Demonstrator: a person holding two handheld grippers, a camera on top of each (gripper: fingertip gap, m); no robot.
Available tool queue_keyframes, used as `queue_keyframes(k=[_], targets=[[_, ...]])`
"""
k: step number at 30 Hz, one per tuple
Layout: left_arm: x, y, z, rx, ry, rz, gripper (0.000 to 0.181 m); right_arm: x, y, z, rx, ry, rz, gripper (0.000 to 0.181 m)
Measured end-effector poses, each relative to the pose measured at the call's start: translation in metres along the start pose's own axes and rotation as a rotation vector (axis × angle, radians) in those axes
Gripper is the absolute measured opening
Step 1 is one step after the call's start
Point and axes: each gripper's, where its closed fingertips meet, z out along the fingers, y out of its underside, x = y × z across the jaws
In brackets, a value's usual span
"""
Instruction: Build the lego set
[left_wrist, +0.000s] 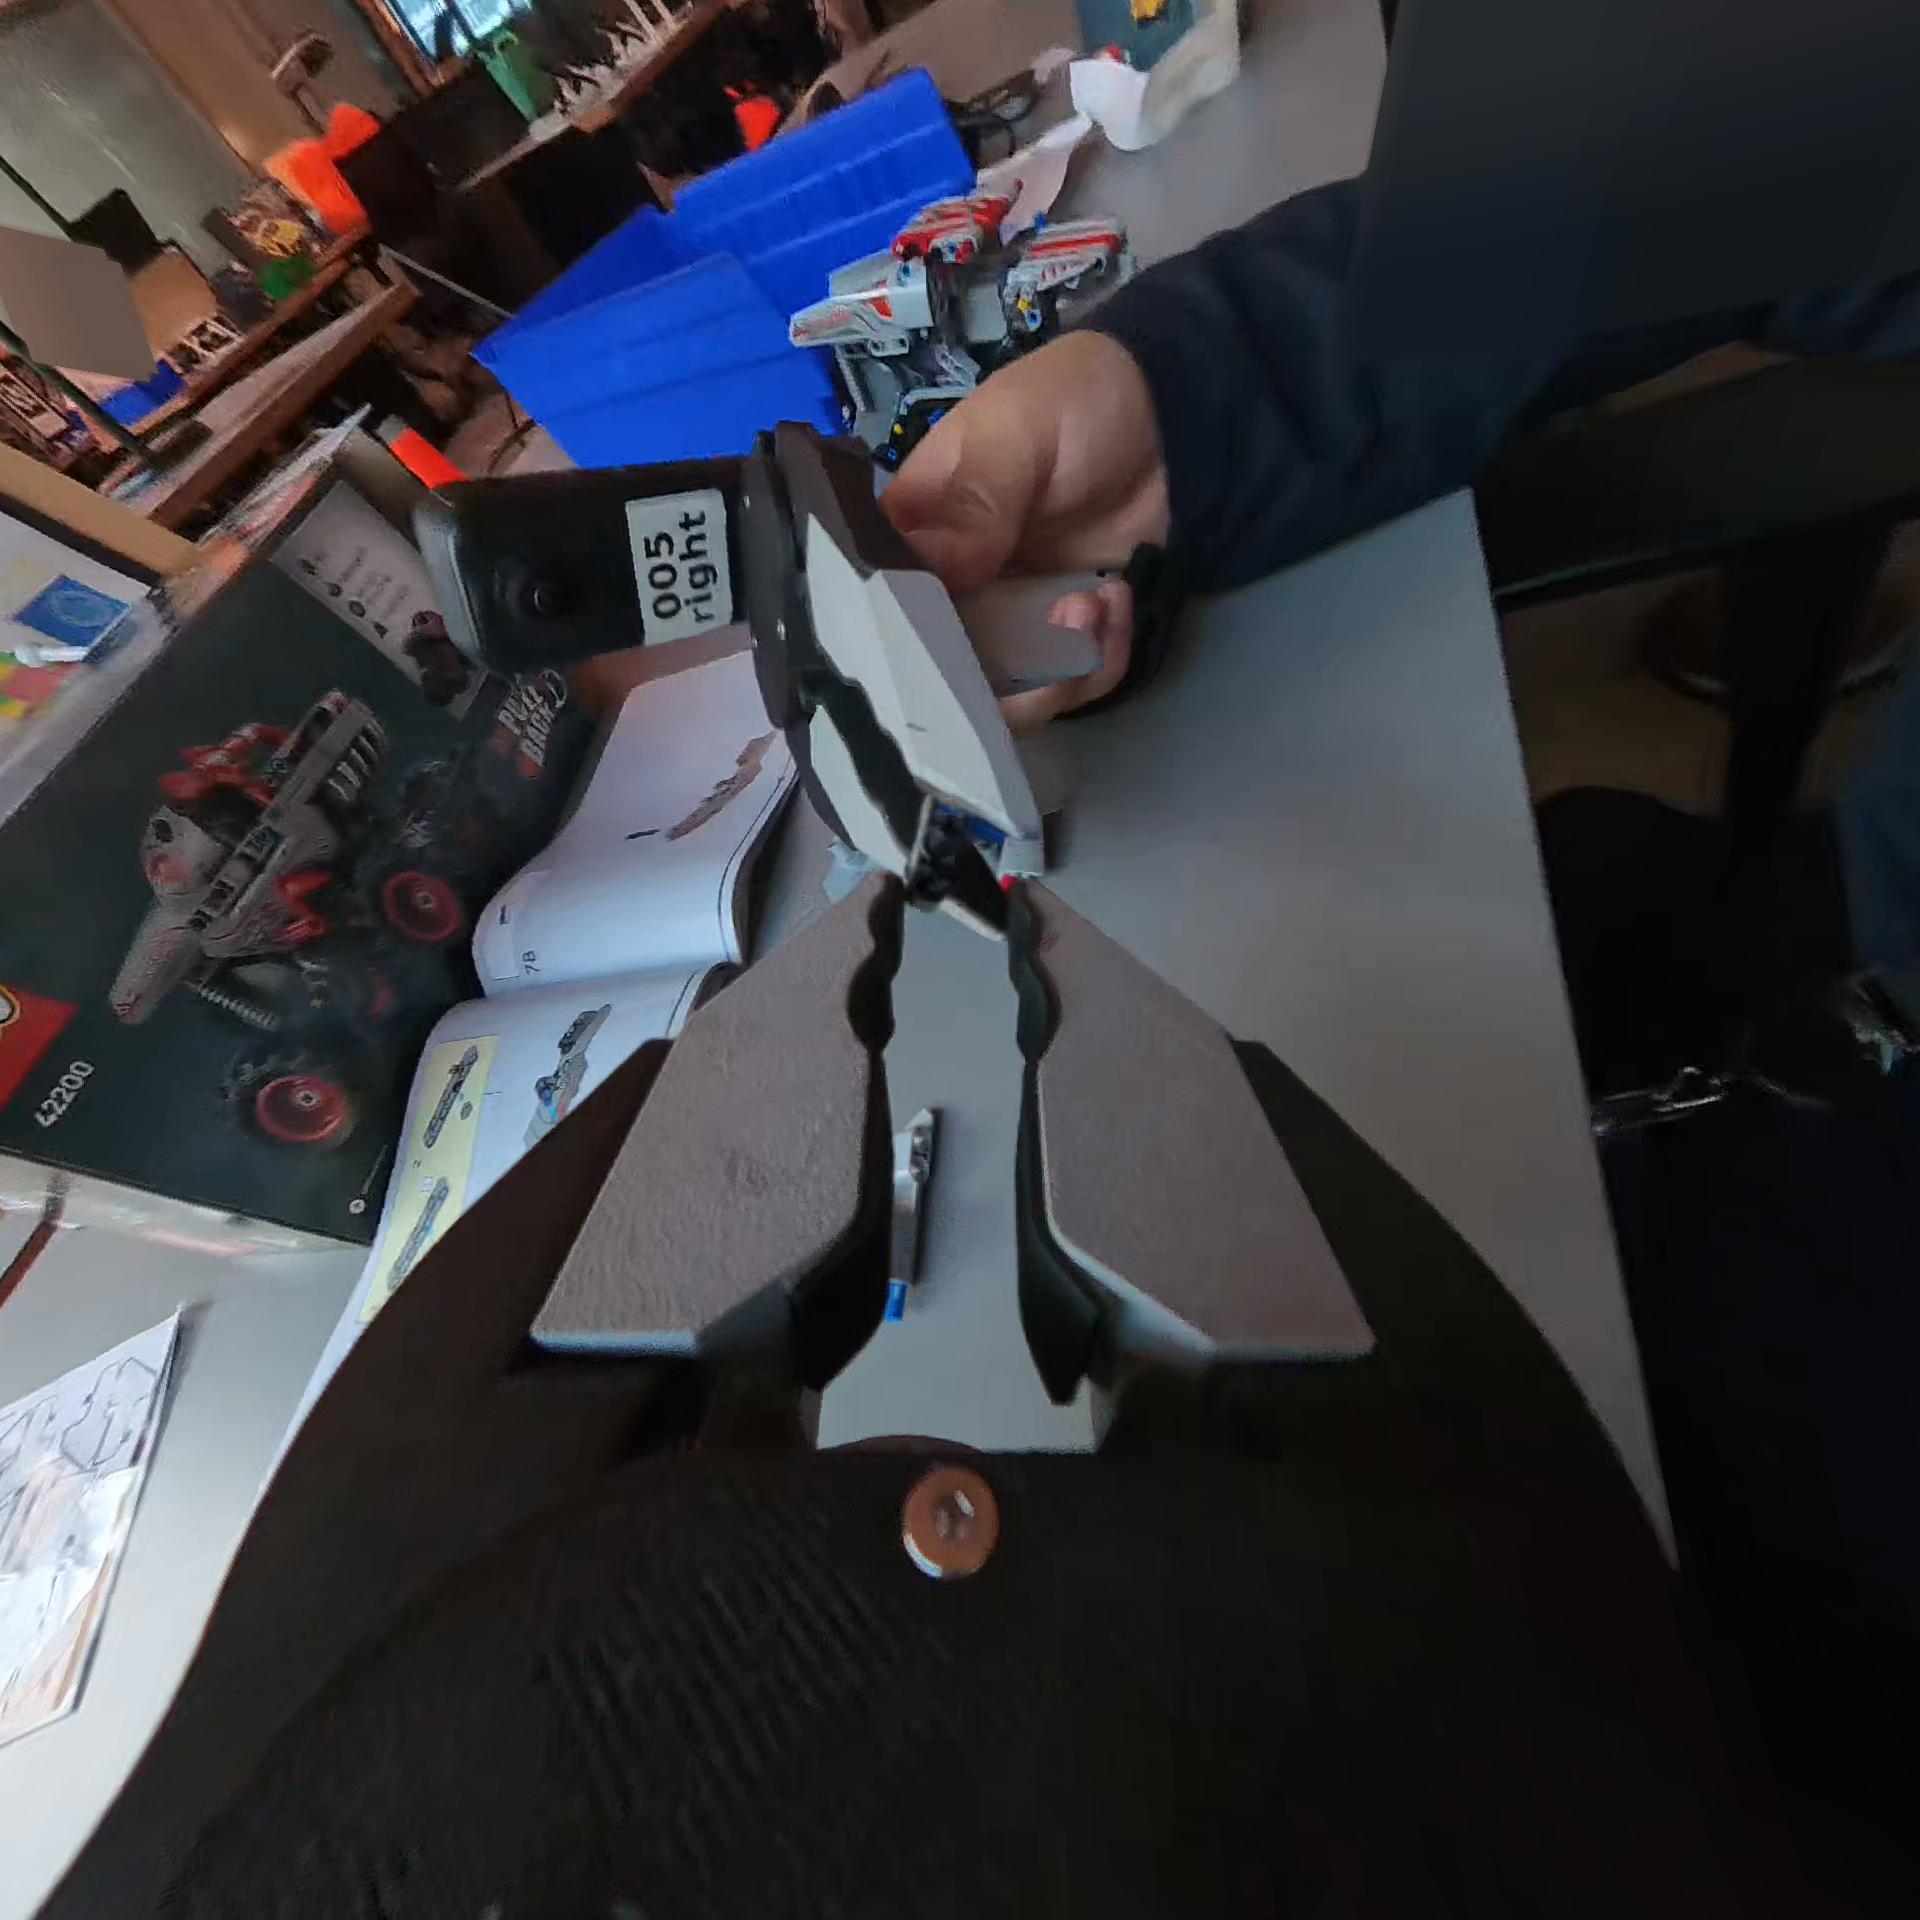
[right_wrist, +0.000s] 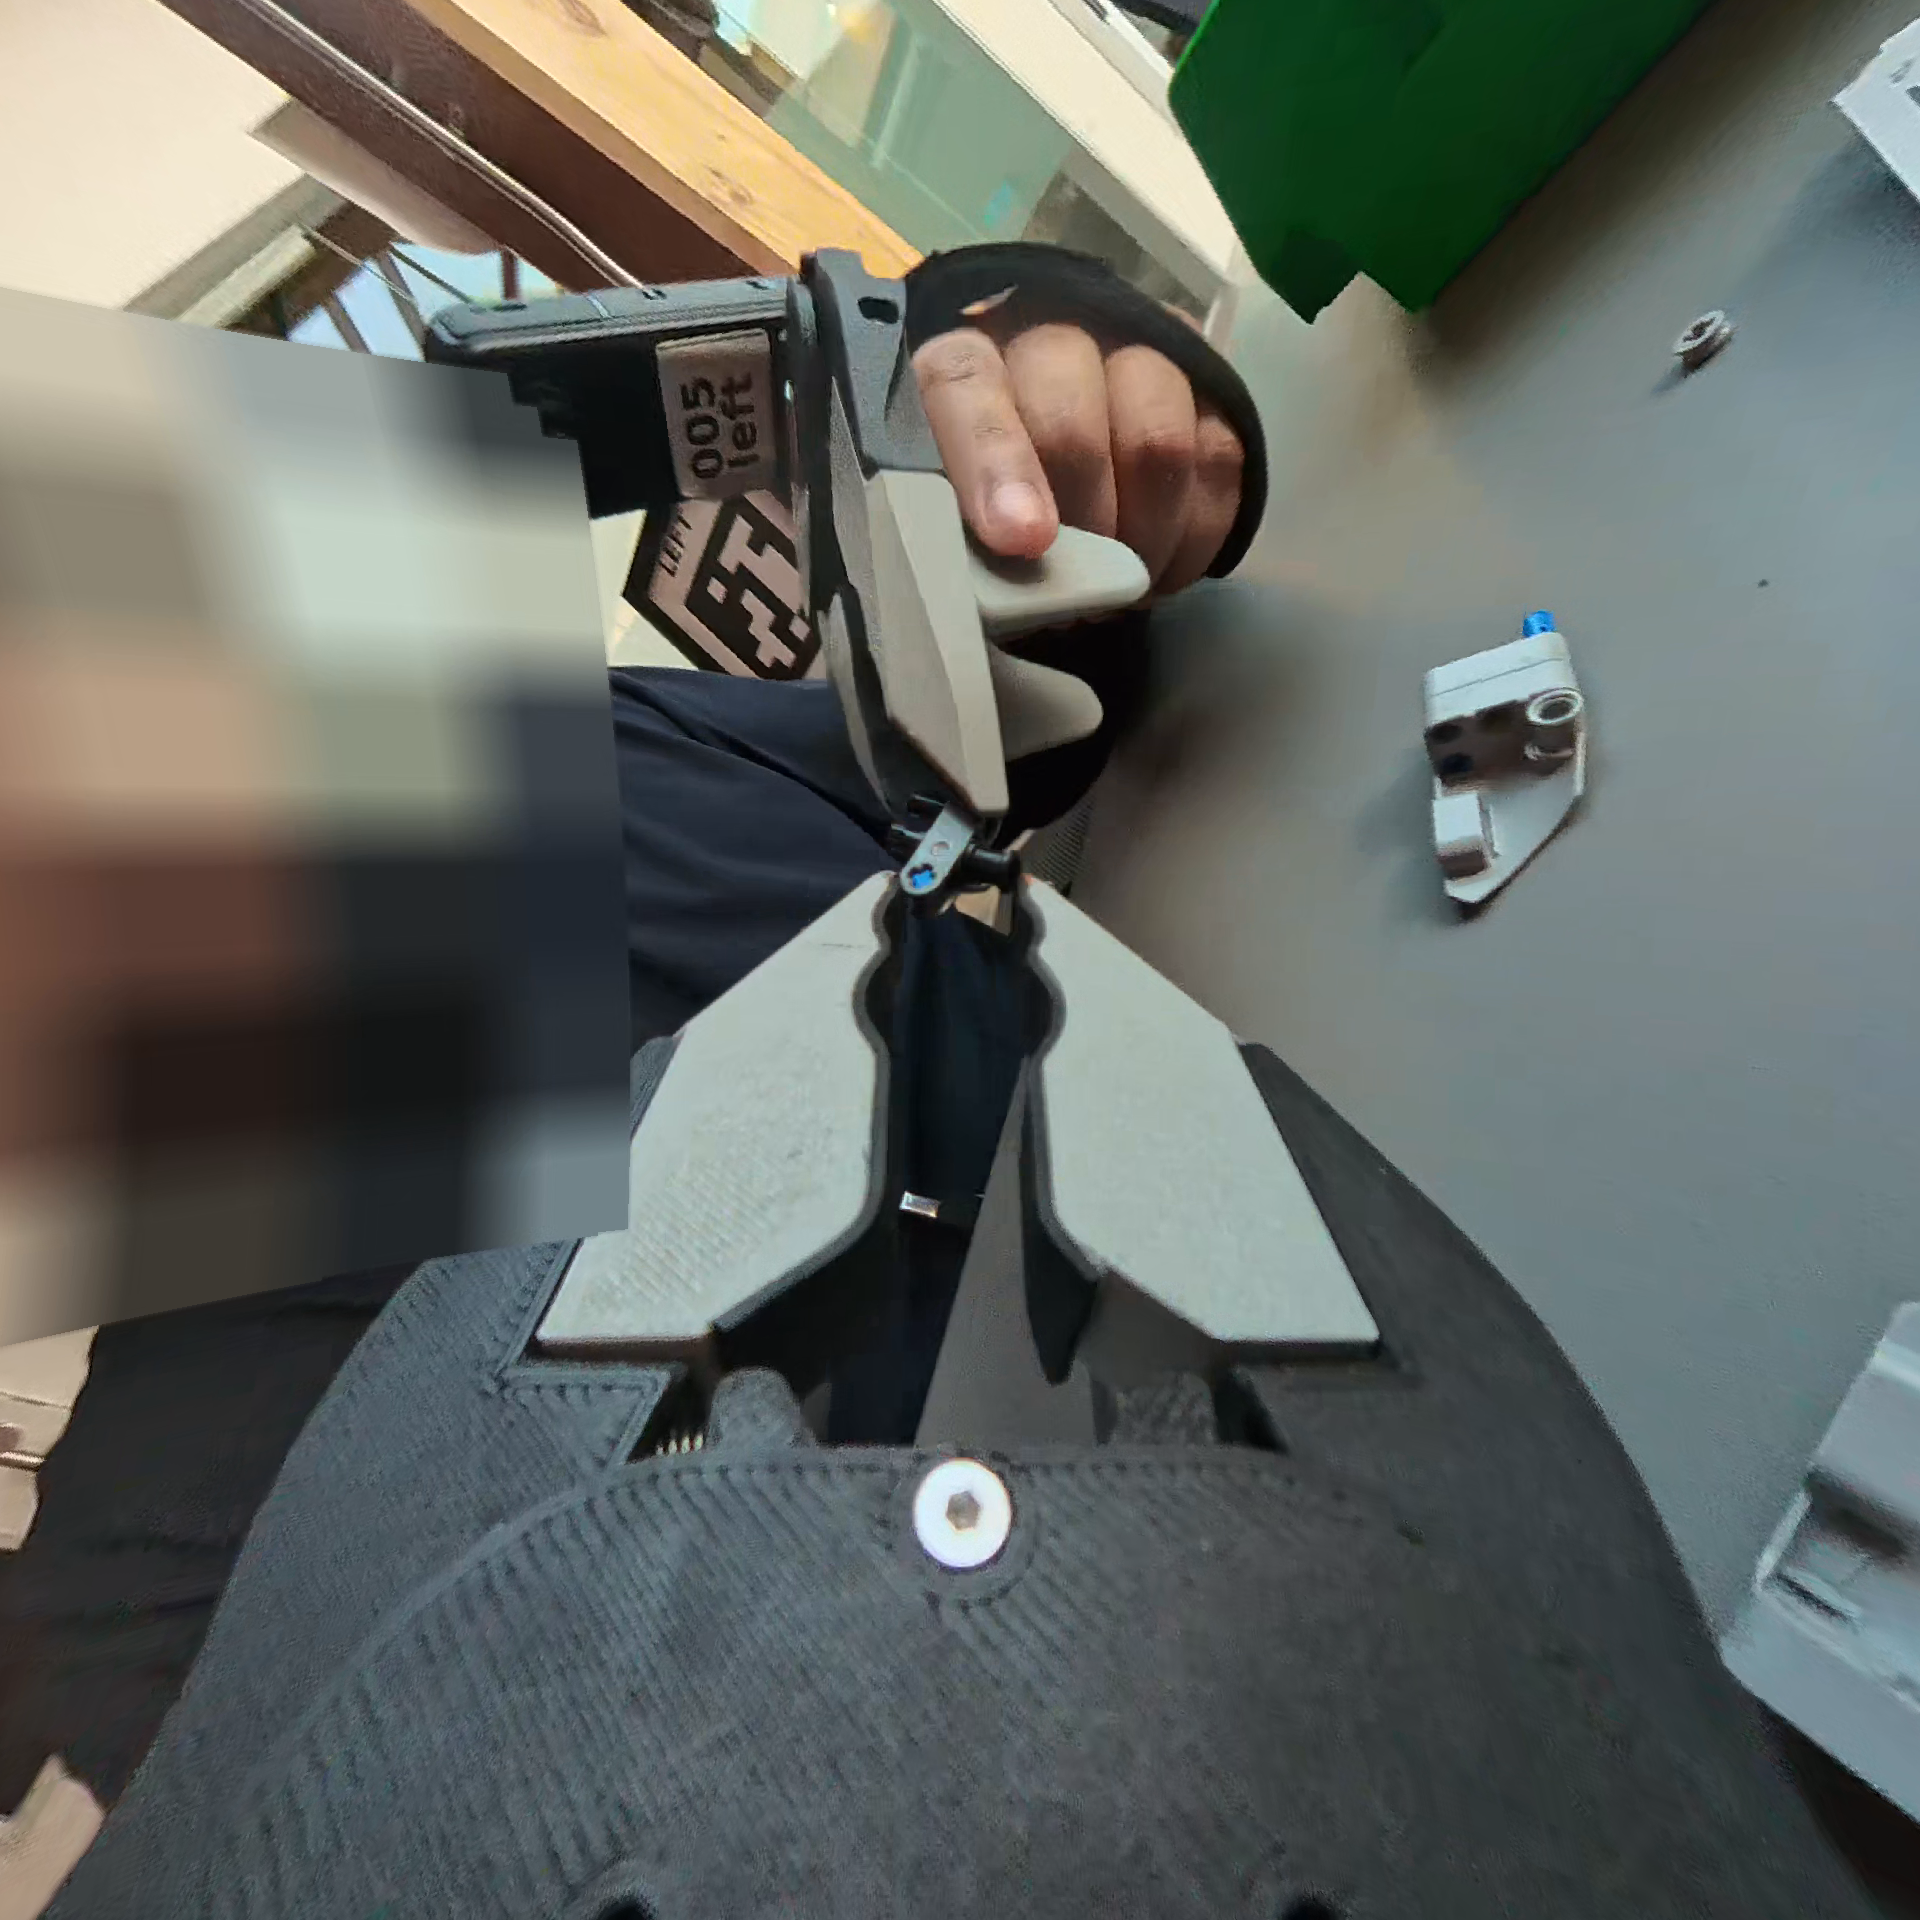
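A small Lego sub-assembly (left_wrist: 951, 871) of black, blue, grey and red parts is held in the air between both grippers. In the right wrist view it shows as a black lever with a blue pin on a black axle (right_wrist: 935, 860). My left gripper (left_wrist: 958, 902) is shut on it from below; in the right wrist view the left gripper (right_wrist: 964, 821) comes down from above. My right gripper (right_wrist: 958, 902) is shut on the same sub-assembly; in the left wrist view the right gripper (left_wrist: 971, 847) meets it tip to tip.
A grey panel piece (left_wrist: 912, 1195) lies on the grey table (left_wrist: 1299, 935). The set's box (left_wrist: 208, 883), an open instruction booklet (left_wrist: 623, 862), blue bins (left_wrist: 707, 312) and a part-built model (left_wrist: 935, 301) stand behind. A grey piece with blue pin (right_wrist: 1507, 769), a small ring (right_wrist: 1704, 338) and a green bin (right_wrist: 1403, 135) lie to the right.
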Motion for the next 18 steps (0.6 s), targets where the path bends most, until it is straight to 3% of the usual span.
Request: queue_keyframes(k=[1,6,10,14,18], targets=[[-0.001,0.004,0.003,-0.012,-0.003,0.023,0.009,0.002,0.002,0.001,-0.015,0.020,-0.012,0.017],[0.003,0.008,0.003,0.010,-0.036,0.141,0.005,0.008,0.007,0.004,-0.062,0.097,-0.075,0.018],[-0.003,0.013,-0.001,-0.014,-0.160,0.317,0.004,0.023,0.004,-0.006,-0.106,0.325,-0.248,0.033],[-0.013,0.017,-0.004,-0.023,-0.213,0.298,0.005,0.028,-0.001,-0.011,-0.142,0.515,-0.474,0.034],[-0.024,0.029,-0.005,-0.074,-0.237,0.231,0.005,0.043,-0.009,-0.017,-0.150,0.703,-0.567,0.026]])
